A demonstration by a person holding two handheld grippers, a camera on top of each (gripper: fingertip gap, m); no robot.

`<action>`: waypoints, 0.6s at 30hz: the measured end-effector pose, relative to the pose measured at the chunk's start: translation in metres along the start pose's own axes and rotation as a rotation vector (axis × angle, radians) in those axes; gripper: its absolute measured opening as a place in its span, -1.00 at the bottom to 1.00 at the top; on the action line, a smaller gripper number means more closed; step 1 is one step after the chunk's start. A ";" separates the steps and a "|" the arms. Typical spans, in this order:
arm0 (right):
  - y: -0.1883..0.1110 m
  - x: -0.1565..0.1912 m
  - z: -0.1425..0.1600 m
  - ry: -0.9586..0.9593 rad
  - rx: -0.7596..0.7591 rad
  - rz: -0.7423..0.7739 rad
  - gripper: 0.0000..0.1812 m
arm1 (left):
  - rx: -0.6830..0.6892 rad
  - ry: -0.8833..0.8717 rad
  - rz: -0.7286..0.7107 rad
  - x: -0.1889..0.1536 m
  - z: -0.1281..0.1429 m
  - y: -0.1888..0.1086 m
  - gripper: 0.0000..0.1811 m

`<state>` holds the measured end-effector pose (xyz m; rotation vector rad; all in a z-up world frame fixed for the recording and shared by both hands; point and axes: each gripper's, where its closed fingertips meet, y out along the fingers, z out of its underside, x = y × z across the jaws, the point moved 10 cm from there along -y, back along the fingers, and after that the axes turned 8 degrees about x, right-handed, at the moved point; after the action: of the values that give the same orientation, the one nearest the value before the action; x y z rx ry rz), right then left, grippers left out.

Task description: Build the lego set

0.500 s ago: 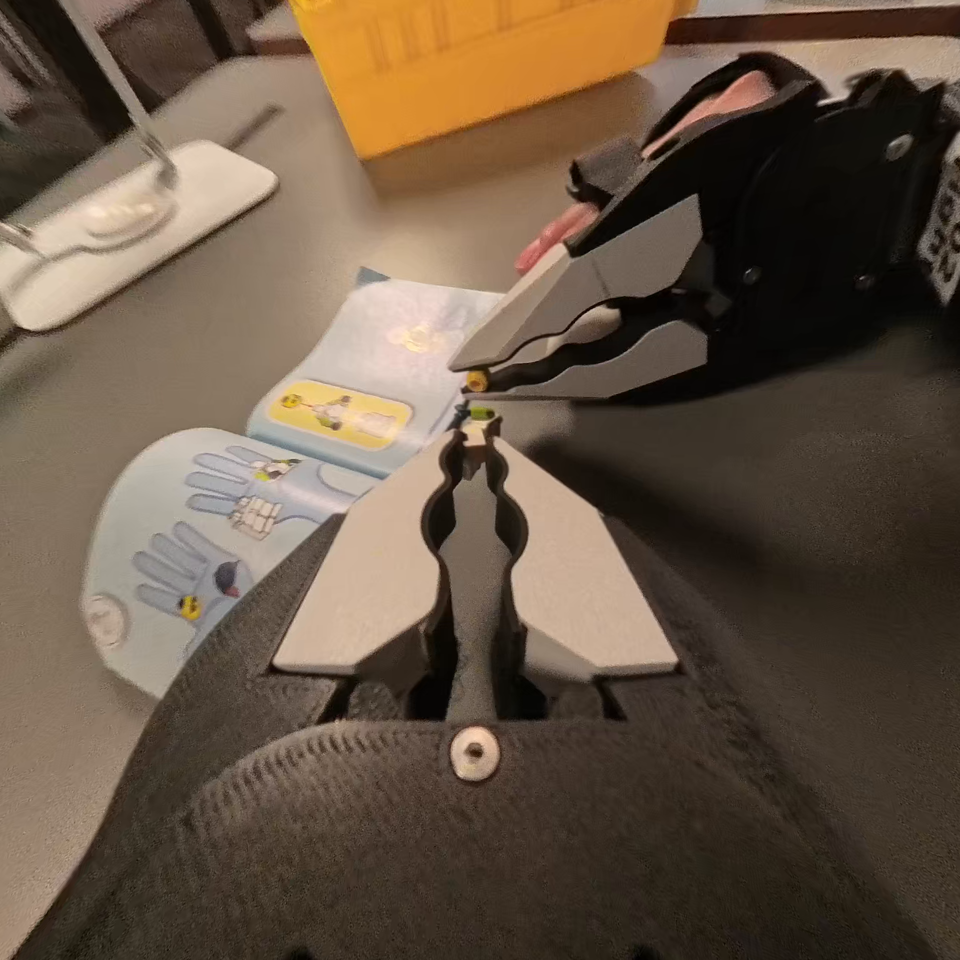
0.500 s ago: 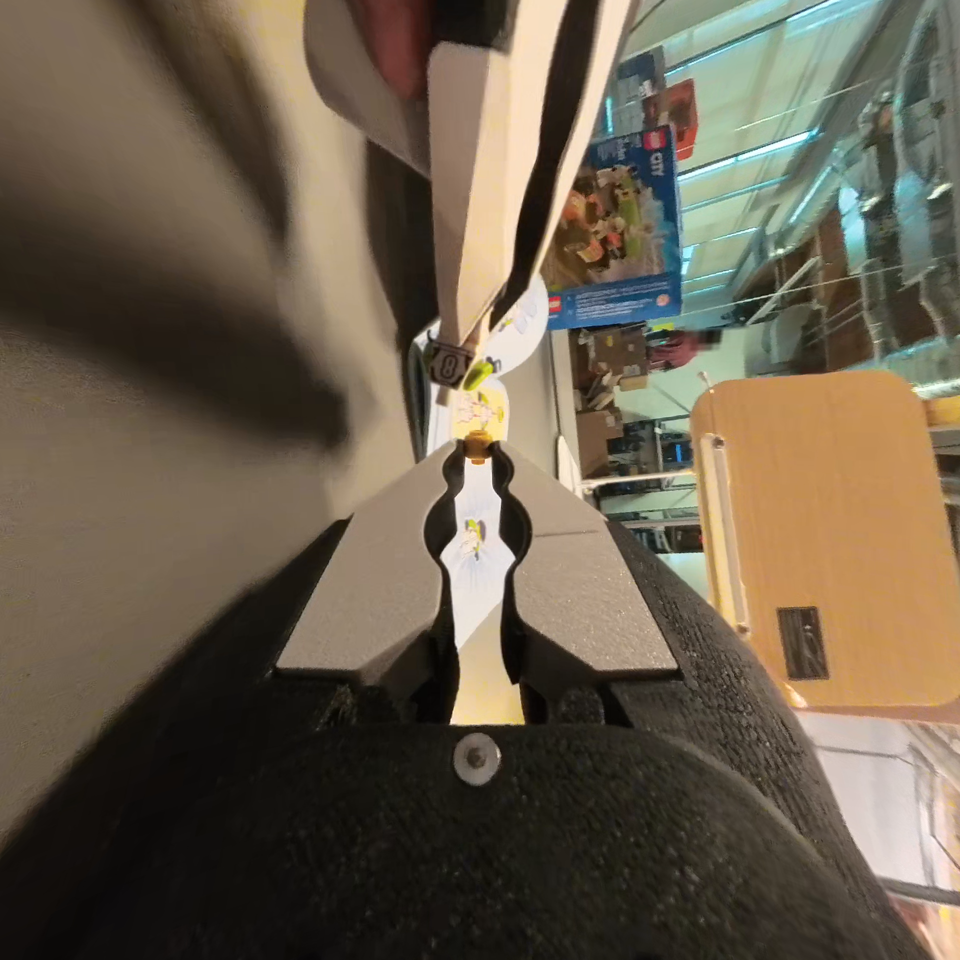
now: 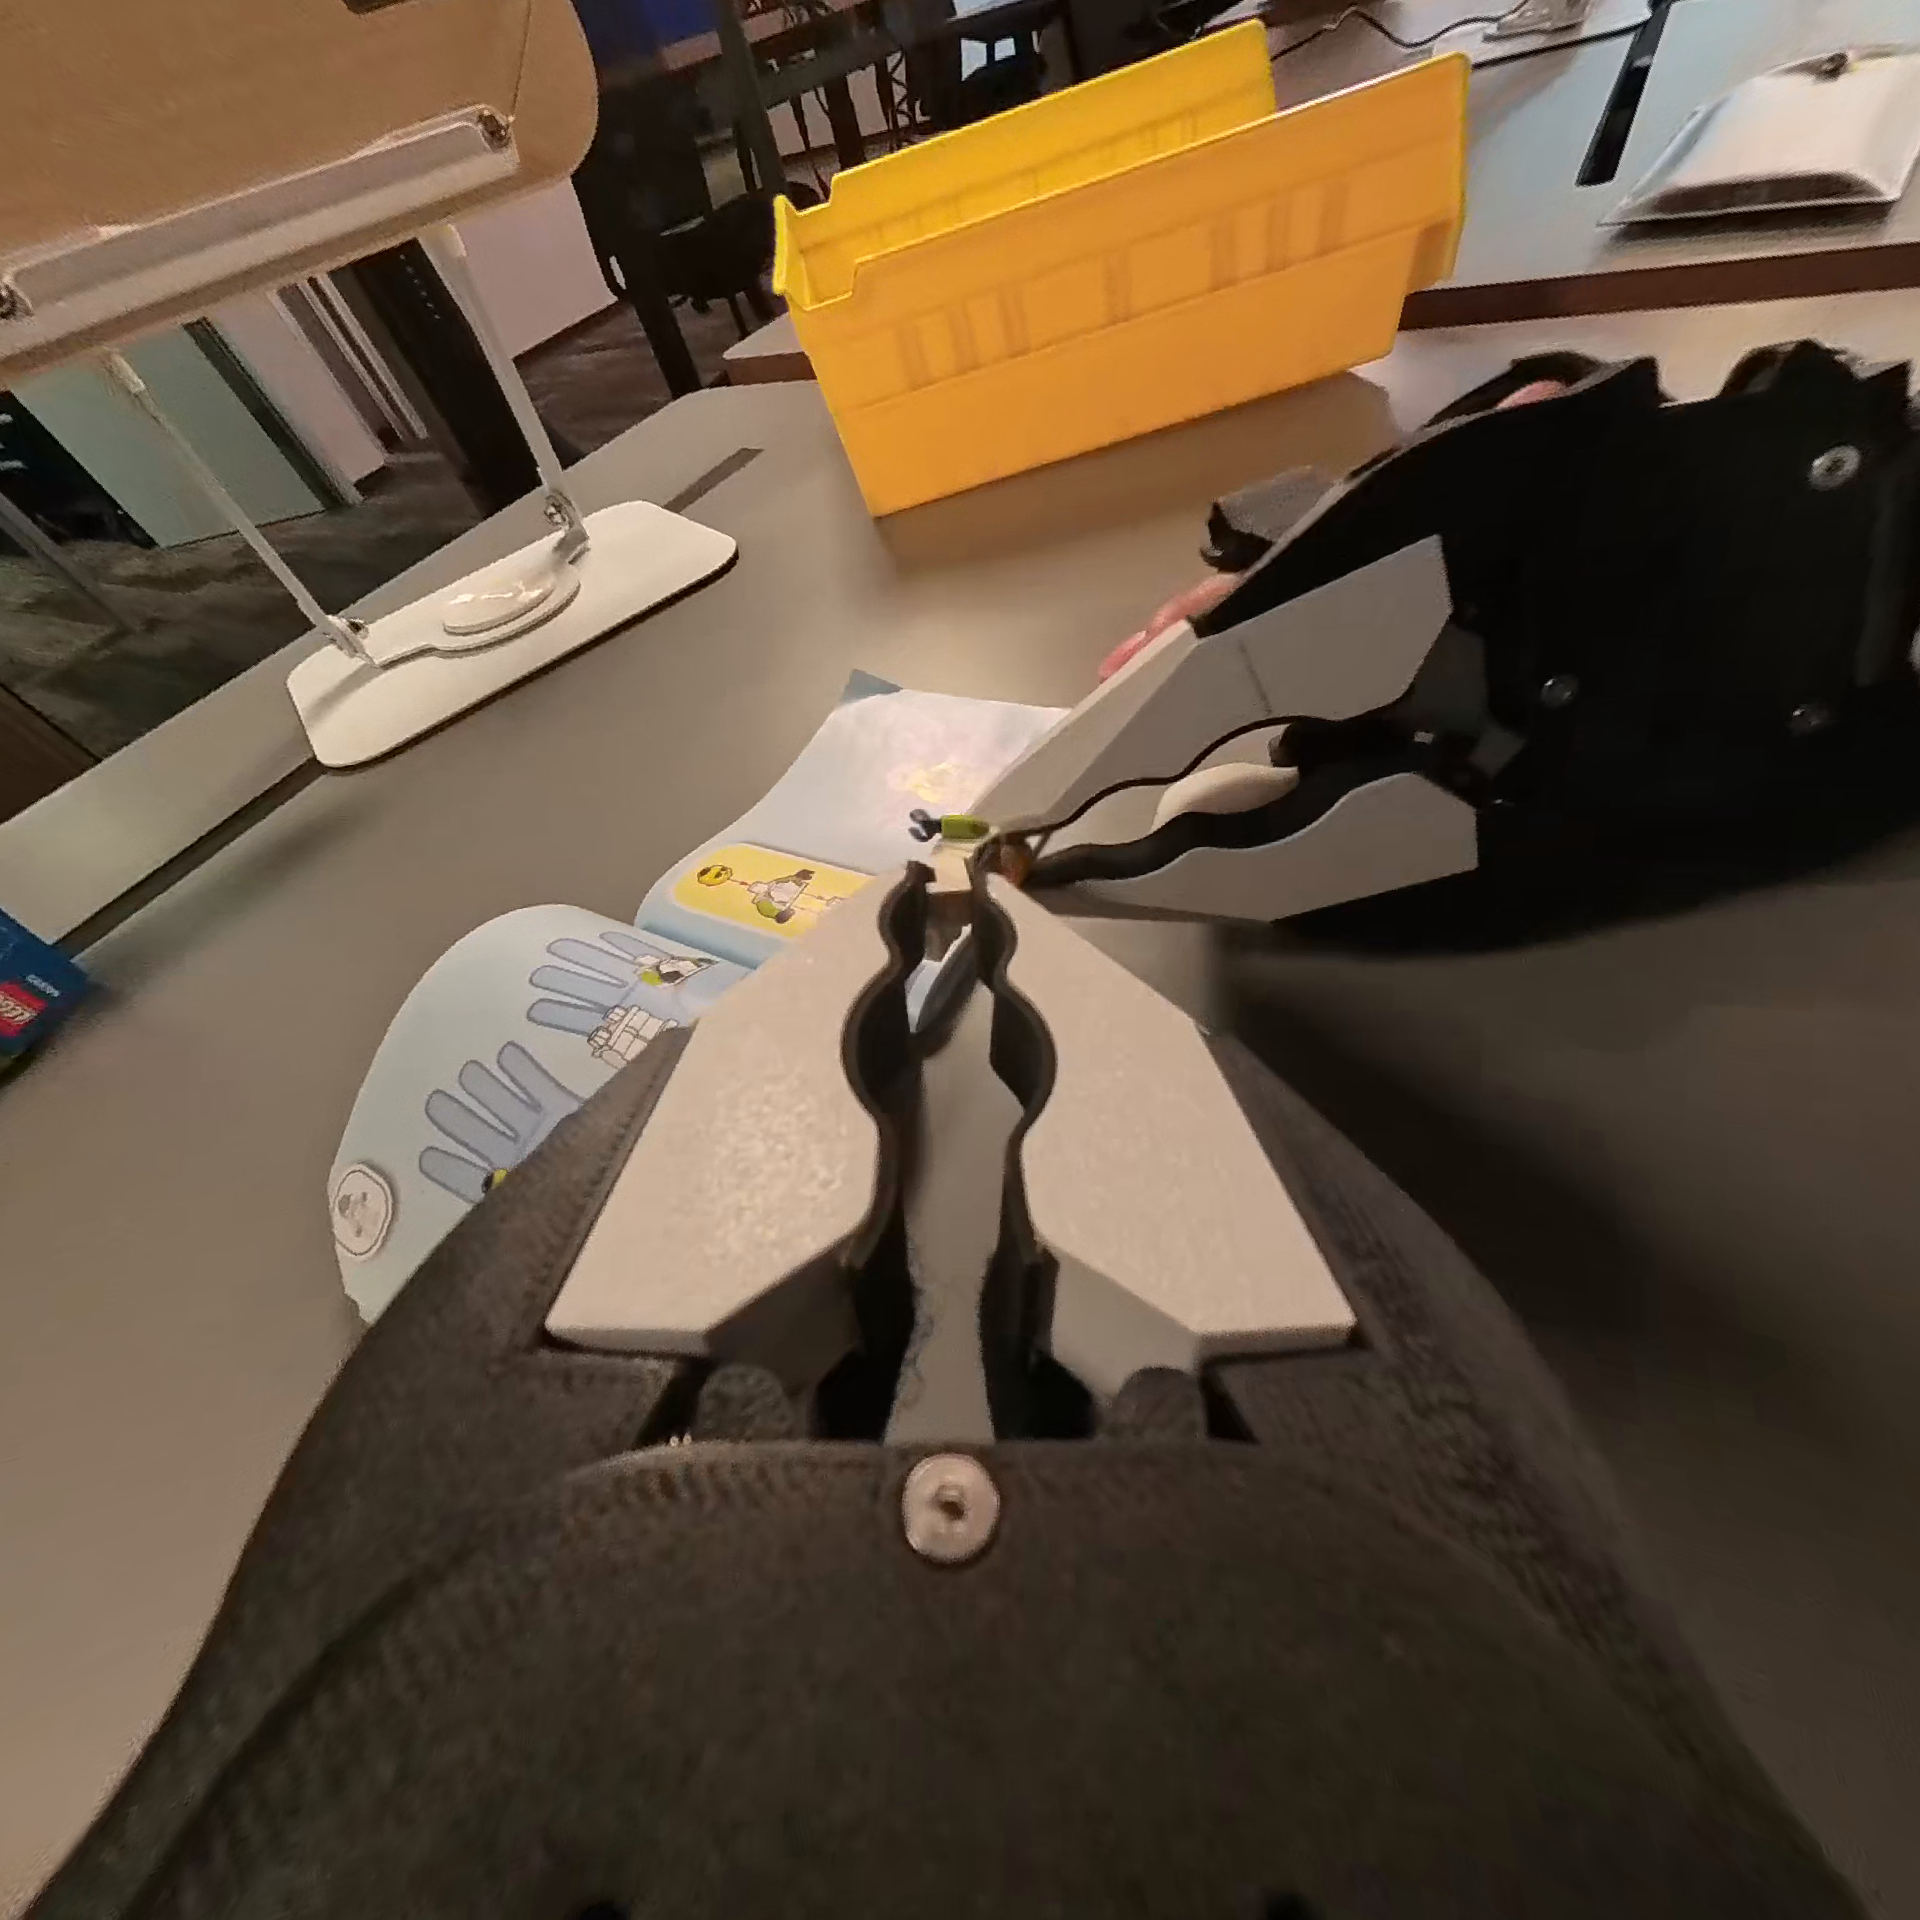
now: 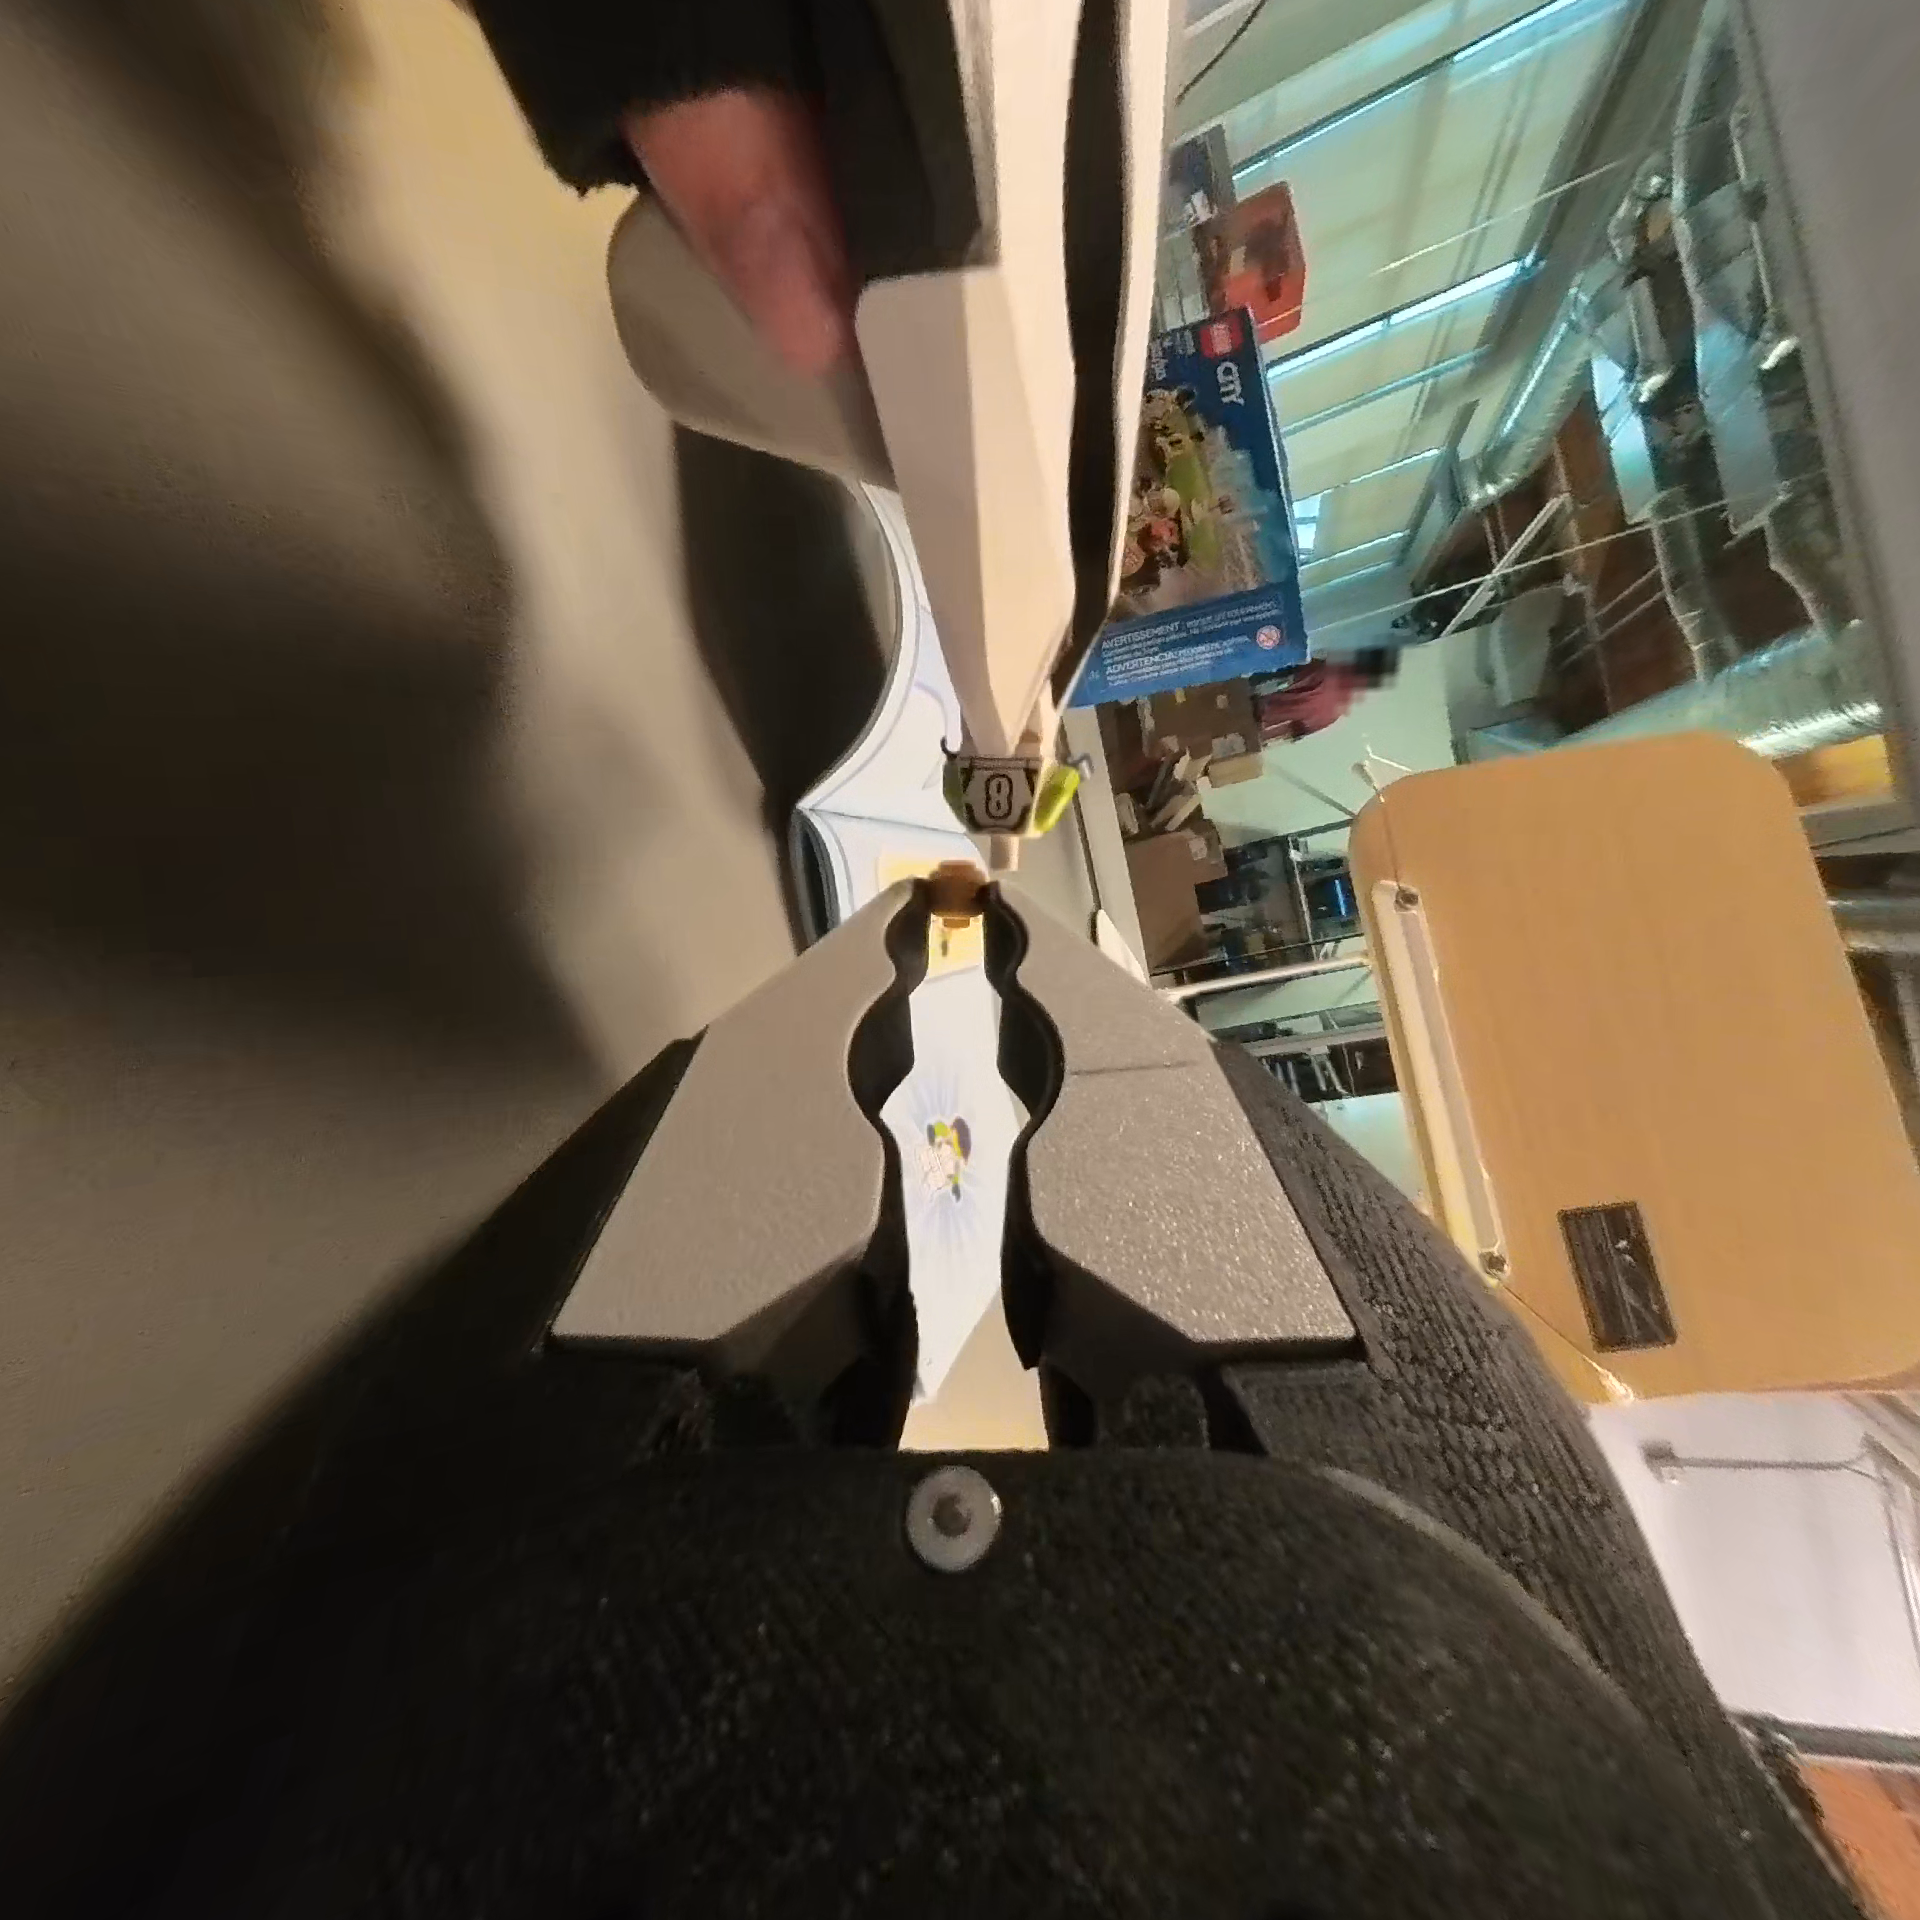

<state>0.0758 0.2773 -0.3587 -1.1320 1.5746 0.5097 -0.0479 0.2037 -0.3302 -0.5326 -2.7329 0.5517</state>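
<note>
Your left gripper (image 3: 948, 883) has its jaws drawn together on a small minifigure body (image 3: 952, 891), pinched right at the fingertips and held above the grey table (image 3: 1507, 1195). In the right wrist view that same gripper comes down from the top of the frame, and the body (image 4: 1001, 798) shows a dark front panel, lime-green arms and small black hands at either side.

Your right gripper (image 4: 954, 891) is clamped too, its tips closed on a small tan piece (image 4: 954, 885). That piece sits just below the minifigure body, very near it; whether the two touch you cannot tell from either view. From the left wrist view the right gripper (image 3: 1013, 850) reaches in from the right, its tips meeting yours at almost a right angle, with a lime arm (image 3: 961, 826) poking out to the left of the meeting point.

Under both grippers an open instruction booklet (image 3: 582, 997) lies on the table, its pale blue pages curling up at the near edge. Beyond it to the left stands a white lamp base (image 3: 499, 634). Behind the booklet sits a yellow plastic bin (image 3: 1122, 291). At the left edge of the table, a corner of the blue set box (image 3: 26, 997) shows.
</note>
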 end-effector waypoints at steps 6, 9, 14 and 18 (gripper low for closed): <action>0.000 -0.002 0.000 0.030 0.007 0.006 -0.91 | 0.007 0.008 -0.019 0.000 0.000 0.000 -0.93; 0.000 -0.002 0.001 0.042 0.007 0.002 -0.91 | 0.011 0.010 -0.020 -0.001 0.000 0.000 -0.93; 0.000 -0.002 0.001 0.047 0.010 -0.003 -0.91 | 0.020 0.010 -0.016 -0.001 0.000 0.001 -0.93; 0.001 -0.002 0.003 0.042 0.020 0.005 -0.91 | 0.021 0.018 0.015 -0.002 0.000 0.002 -0.94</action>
<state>0.0765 0.2807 -0.3575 -1.1303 1.6159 0.4757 -0.0458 0.2045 -0.3315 -0.5500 -2.7052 0.5760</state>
